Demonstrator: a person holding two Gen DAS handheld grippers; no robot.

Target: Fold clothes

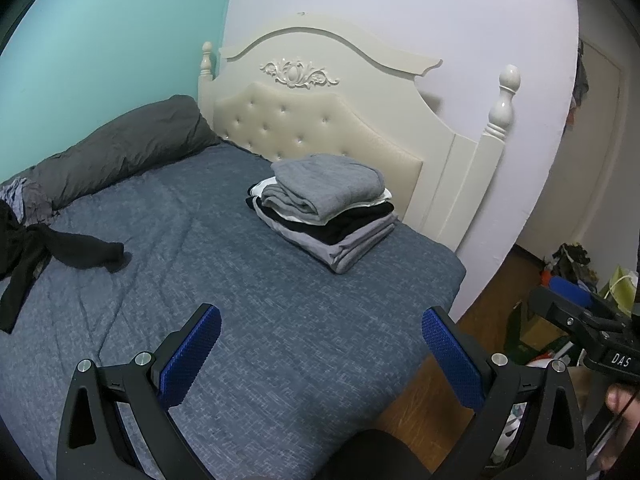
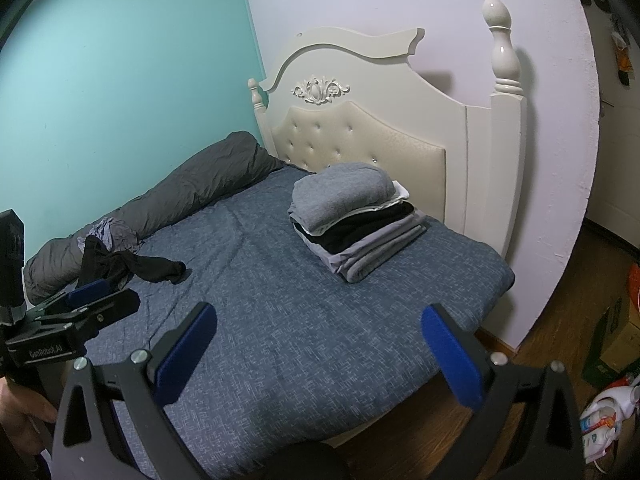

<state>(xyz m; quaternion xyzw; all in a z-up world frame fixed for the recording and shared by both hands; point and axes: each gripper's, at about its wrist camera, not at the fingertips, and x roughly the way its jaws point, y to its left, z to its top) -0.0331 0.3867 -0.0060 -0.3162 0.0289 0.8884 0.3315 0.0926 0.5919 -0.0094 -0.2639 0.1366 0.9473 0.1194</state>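
I am holding my left tongs [image 1: 320, 344] and right tongs [image 2: 318, 342] wide apart and empty above the near part of the bed [image 1: 248, 320]. The black garment [image 1: 60, 252] is lying crumpled well off to my left by the grey roll [image 1: 120, 144], while the folded stack [image 1: 324, 216] is sitting near the headboard [image 1: 316, 128]. I am judging that a one-handed snatch at its trailing end could bunch it further, and dragging it across could knock the stack over.

My two wrist cameras look side by side from the bedside, both sharing the bed [image 1: 280, 320] and headboard [image 2: 360, 140]
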